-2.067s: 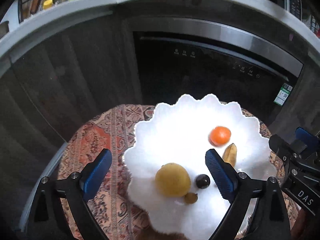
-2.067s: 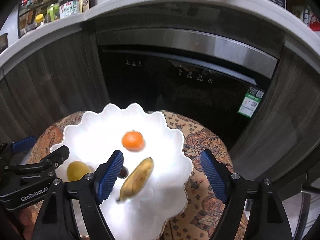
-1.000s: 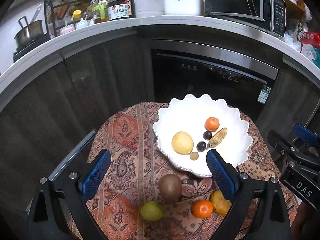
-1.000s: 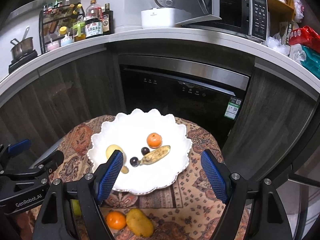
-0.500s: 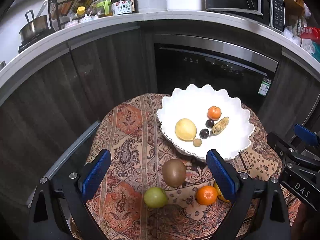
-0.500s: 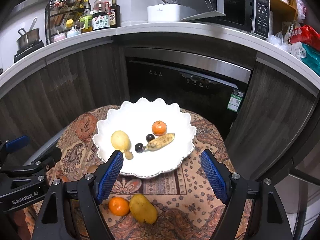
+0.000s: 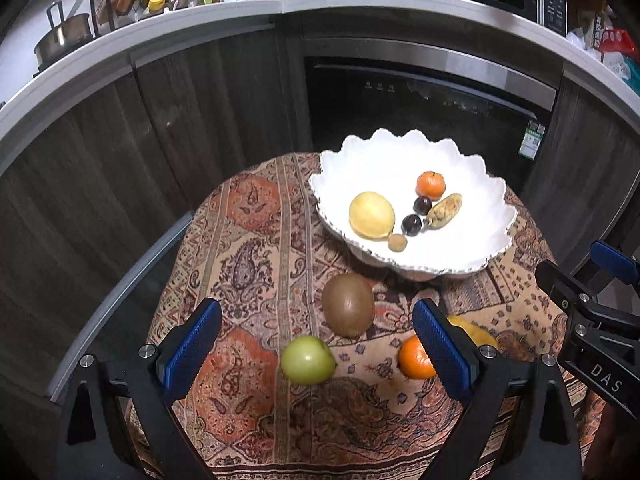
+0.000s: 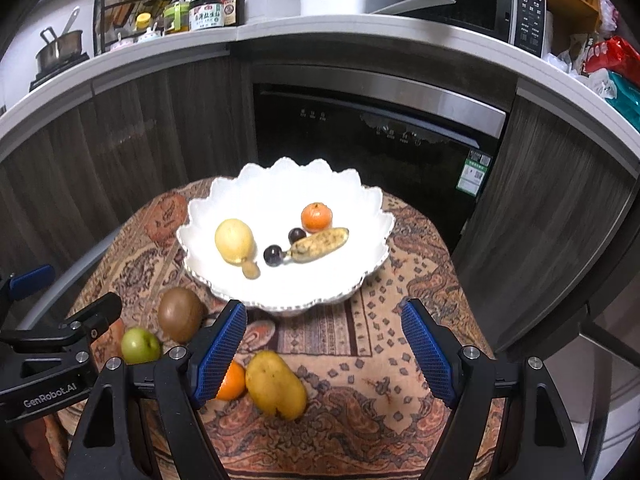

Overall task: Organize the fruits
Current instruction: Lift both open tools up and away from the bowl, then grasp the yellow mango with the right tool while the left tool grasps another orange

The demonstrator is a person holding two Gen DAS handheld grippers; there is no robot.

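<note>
A white scalloped bowl [image 7: 472,168] [image 8: 360,200] stands at the far side of a small table with a patterned cloth. In it lie a yellow pear [image 7: 371,215], a tangerine [image 7: 430,184], a small banana [image 7: 443,210], two dark plums and a small brown fruit. On the cloth near me lie a kiwi [image 7: 348,305] [image 8: 180,314], a green apple [image 7: 307,359] [image 8: 140,345], an orange [image 7: 414,358] [image 8: 232,380] and a mango [image 8: 275,385]. My left gripper [image 7: 316,350] is open and empty above the apple. My right gripper [image 8: 324,354] is open and empty above the mango.
Dark wood cabinets and a black dishwasher [image 8: 372,136] stand behind the table. A counter above holds bottles, a pot, a rice cooker and a microwave. The table's edge drops off on the left and right.
Both grippers have pulled back and up from the bowl. The loose fruits on the cloth have come into view. Both stay open.
</note>
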